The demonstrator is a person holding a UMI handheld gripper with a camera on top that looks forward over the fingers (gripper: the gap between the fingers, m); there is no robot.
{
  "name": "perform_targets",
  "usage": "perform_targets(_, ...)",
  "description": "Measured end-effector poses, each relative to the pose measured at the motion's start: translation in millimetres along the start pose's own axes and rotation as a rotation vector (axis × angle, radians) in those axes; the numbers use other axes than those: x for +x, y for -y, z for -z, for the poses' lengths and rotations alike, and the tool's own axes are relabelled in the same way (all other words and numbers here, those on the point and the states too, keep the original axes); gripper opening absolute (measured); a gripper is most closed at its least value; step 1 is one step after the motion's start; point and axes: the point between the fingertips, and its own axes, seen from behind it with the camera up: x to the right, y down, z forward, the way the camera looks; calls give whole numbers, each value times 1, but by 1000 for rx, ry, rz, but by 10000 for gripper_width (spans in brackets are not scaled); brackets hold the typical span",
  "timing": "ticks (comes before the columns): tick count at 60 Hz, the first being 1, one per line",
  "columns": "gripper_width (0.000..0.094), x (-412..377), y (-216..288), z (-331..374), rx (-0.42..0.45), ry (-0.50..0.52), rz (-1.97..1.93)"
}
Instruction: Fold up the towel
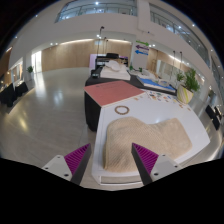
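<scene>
A beige towel (145, 140) lies spread flat on a white table (200, 148), just ahead of my fingers and reaching to the right of them. Its near edge runs between the two fingers, close to the table's front edge. My gripper (112, 160) is open and empty, hovering above the table's near edge. Its magenta pads (78, 156) stand wide apart, with the towel's near left part showing in the gap between them.
A small ring-shaped object (122, 109) sits on the table beyond the towel. A pink mat (112, 92) lies on a dark table further back. More tables with items and a green plant (190, 80) stand behind. Open floor (50, 110) lies to the left.
</scene>
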Motion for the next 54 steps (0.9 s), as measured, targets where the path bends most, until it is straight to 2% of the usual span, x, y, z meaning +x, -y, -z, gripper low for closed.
perform_targets(9,809,9,-17,-52,-36,-15,11)
perform_targets(14,728,9,-21,-68,-46,-15,27)
perform_targets(15,745,10,-19,-70,-35,-16,28)
perform_targets(17,676,11,-17,-72,-28,-23,31)
perform_targets(22,330,15,-20,-75,-42,-41,42)
perform_targets(26,53,31,-18,-78,-49,-98,69)
perform_targets(32,25,32,-13,-72,-78,-59,49)
perform_targets(38,20,50,20,-50,-38,-48,6)
perform_targets(48,22,139,80,-12,31,-62,-122)
perform_targets(54,23,206,88,-11,25,-94,-164)
